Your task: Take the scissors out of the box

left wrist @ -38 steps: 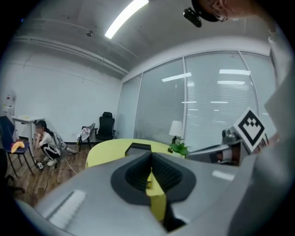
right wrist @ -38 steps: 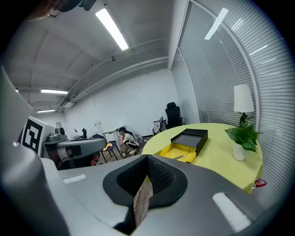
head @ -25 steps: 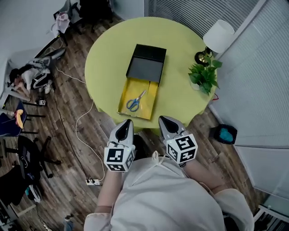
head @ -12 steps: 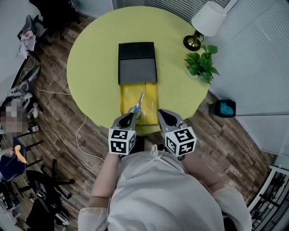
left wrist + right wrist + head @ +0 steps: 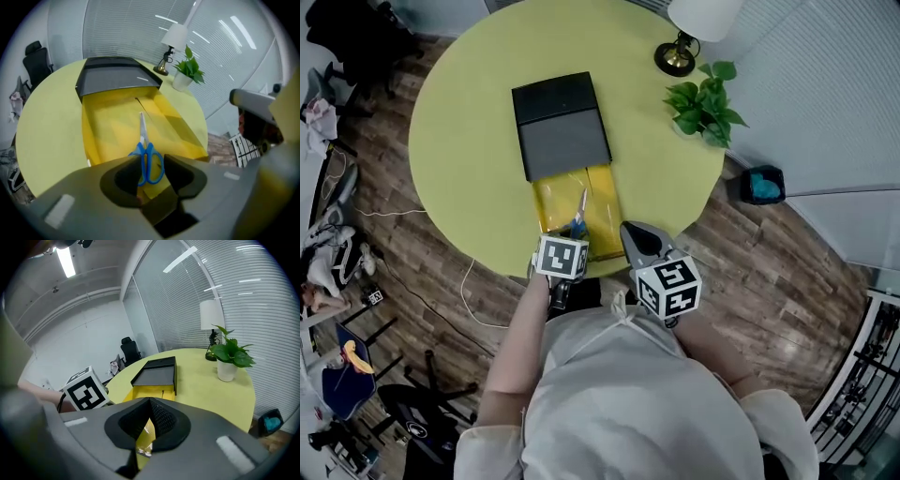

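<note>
Blue-handled scissors [image 5: 579, 217] lie in the yellow tray [image 5: 605, 202] that slides out from a black box sleeve [image 5: 561, 125] on the round yellow-green table [image 5: 459, 141]. My left gripper [image 5: 572, 236] points steeply down over the tray's near end. In the left gripper view its jaws are opening, and the scissors' handles [image 5: 149, 161] show between the fingertips with no pad pressing on them. My right gripper [image 5: 630, 231] hovers at the table's near edge, right of the tray. Its jaws [image 5: 150, 401] meet at the tips and hold nothing.
A white lamp [image 5: 698, 14] and a potted plant [image 5: 701, 103] stand at the table's far right. A teal bin [image 5: 760, 185] sits on the wood floor to the right. Cables and chairs lie on the floor to the left.
My left gripper has dropped and tipped downward onto the tray's near end, over the scissors' handles. The right gripper has edged forward toward the table's edge.
</note>
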{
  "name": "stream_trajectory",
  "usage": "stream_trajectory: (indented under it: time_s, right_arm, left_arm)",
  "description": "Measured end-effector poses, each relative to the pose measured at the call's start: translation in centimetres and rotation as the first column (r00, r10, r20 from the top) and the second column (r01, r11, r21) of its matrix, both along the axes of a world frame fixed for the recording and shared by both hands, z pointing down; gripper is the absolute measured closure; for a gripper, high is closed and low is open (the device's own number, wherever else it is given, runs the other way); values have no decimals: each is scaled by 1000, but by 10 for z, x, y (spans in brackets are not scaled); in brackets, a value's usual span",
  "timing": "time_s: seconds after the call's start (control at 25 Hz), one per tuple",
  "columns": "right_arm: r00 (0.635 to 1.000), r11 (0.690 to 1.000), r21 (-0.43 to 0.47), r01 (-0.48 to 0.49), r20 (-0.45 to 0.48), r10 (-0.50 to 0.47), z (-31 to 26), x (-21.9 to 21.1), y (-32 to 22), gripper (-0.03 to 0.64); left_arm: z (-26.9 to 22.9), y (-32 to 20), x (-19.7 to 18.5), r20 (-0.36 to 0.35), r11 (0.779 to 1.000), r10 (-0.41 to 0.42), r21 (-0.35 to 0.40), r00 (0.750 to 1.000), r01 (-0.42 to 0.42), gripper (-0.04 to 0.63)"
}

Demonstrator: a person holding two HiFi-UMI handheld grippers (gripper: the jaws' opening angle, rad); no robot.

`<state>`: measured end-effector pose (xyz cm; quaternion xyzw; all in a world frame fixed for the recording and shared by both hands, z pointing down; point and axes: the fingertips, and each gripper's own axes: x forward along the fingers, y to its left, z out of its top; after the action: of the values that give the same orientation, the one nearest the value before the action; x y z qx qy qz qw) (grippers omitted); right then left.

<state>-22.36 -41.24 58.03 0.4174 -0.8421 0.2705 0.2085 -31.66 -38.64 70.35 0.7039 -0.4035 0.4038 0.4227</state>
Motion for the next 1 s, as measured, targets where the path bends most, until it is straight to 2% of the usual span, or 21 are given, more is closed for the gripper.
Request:
stream_trajectory:
  time_s: [0.2,0.4,0.76,1.0]
  right_arm:
    - [1000,1000,-3,-23,-6,23,-2,7,-2,617]
    - [1000,1000,-7,-28,-11,28,2,18,-6,617]
    - [1000,1000,26,-5,-22,6,-5,22,-4,617]
    - [999,998,60,14,-40,-11,-17,31,-5,617]
  left_arm:
    - [14,-7,-2,116,998,49,-31,992,-46,438]
    - [27,-6,2,248,992,128,-41,960,-121,446]
    - [27,-6,-2,243,989,142,-76,959,-127,477]
    - [23,-6,-3,224,991,130,-67,966,-118,502]
